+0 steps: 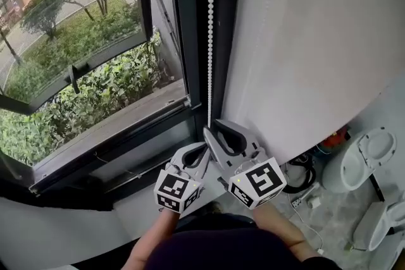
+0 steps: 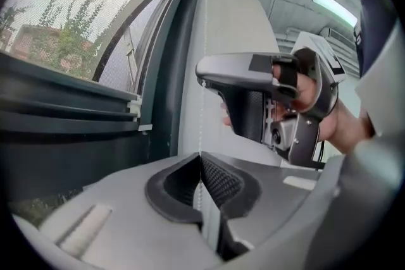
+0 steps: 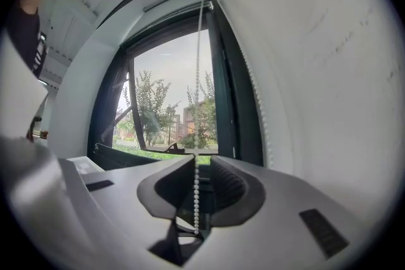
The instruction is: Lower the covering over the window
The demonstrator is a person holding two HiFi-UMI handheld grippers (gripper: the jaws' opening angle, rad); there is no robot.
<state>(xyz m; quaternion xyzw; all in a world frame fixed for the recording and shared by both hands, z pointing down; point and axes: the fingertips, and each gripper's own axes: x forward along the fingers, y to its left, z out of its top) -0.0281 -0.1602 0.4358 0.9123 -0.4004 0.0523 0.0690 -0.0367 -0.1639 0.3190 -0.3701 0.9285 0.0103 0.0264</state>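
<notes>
Two grippers meet at the bead chain (image 1: 211,41), which hangs straight down the right side of the dark window frame (image 1: 190,22), just beside the white wall (image 1: 304,41). The only print in sight is the black-and-white square markers (image 1: 256,181) on each gripper's cube.

The left gripper (image 2: 201,160) has its jaws pressed together on the chain, and the beads rise out of the seam between the pads. The right gripper (image 3: 197,164) sits higher on the same chain. Its jaws stand apart and the beads hang free in the gap. A second strand (image 3: 256,104) runs down along the frame's edge by the wall.

The blind (image 3: 177,7) shows only as a pale bar across the window's top, and the glass below it is bare. Above the grippers the chain runs unobstructed up the frame. Left of the chain an open sash (image 1: 76,66) tilts outward over the shrubs (image 1: 95,98), well apart from both grippers.

By the foot of the wall, on the right, lie dark cables (image 1: 304,175) and some round white objects (image 1: 367,158), well apart from the chain.
</notes>
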